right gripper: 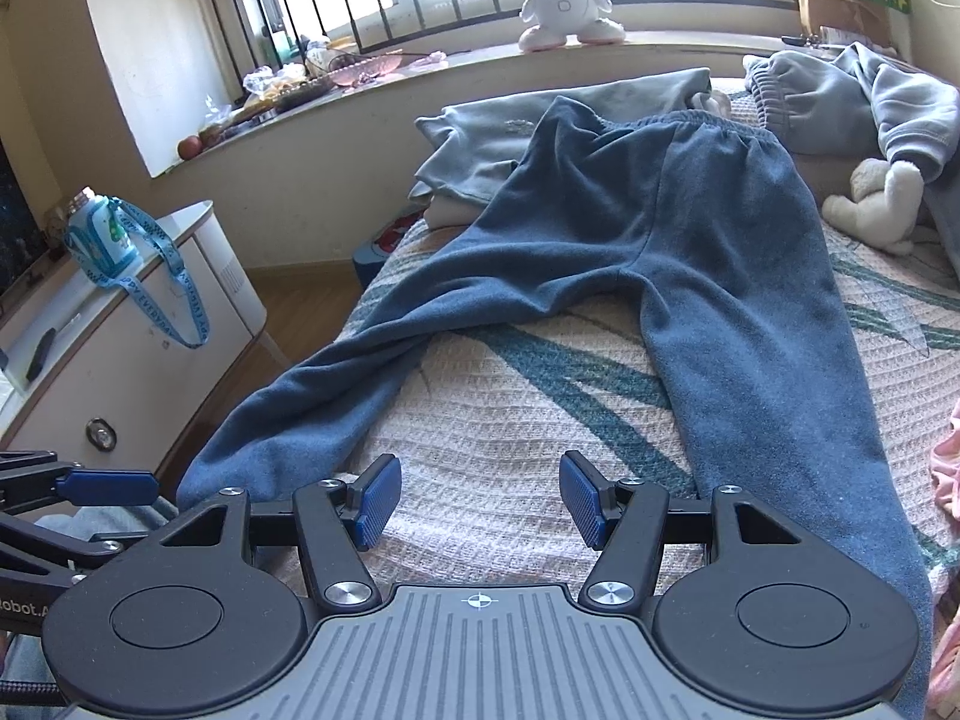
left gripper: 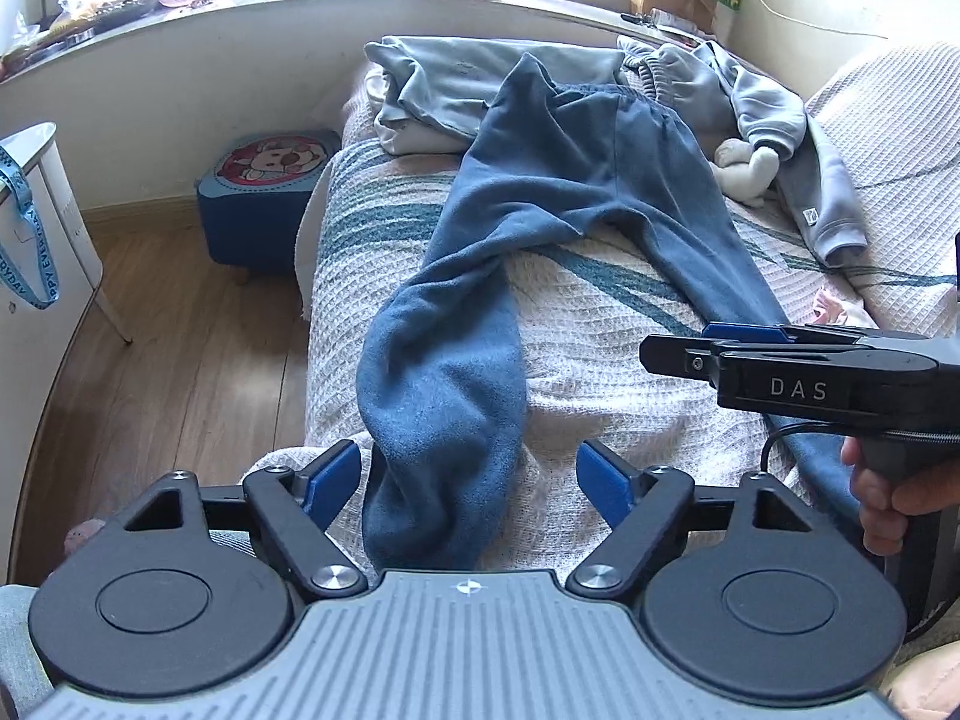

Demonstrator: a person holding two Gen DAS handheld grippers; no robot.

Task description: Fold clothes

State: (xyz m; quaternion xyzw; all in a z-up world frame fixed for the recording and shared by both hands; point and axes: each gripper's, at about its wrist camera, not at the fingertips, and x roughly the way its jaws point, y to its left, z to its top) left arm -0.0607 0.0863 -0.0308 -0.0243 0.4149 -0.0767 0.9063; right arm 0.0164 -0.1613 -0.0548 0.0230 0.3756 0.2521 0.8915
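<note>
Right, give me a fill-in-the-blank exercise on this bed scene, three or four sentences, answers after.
1. The trousers spread on the bed are ___ in colour.
2. The cuff between the left gripper jaws belongs to one trouser ___.
3. The white toy robot stands on the window ___.
4. The right gripper jaws are open over bare ___.

Missing words: blue; leg; sill; bedspread
</note>
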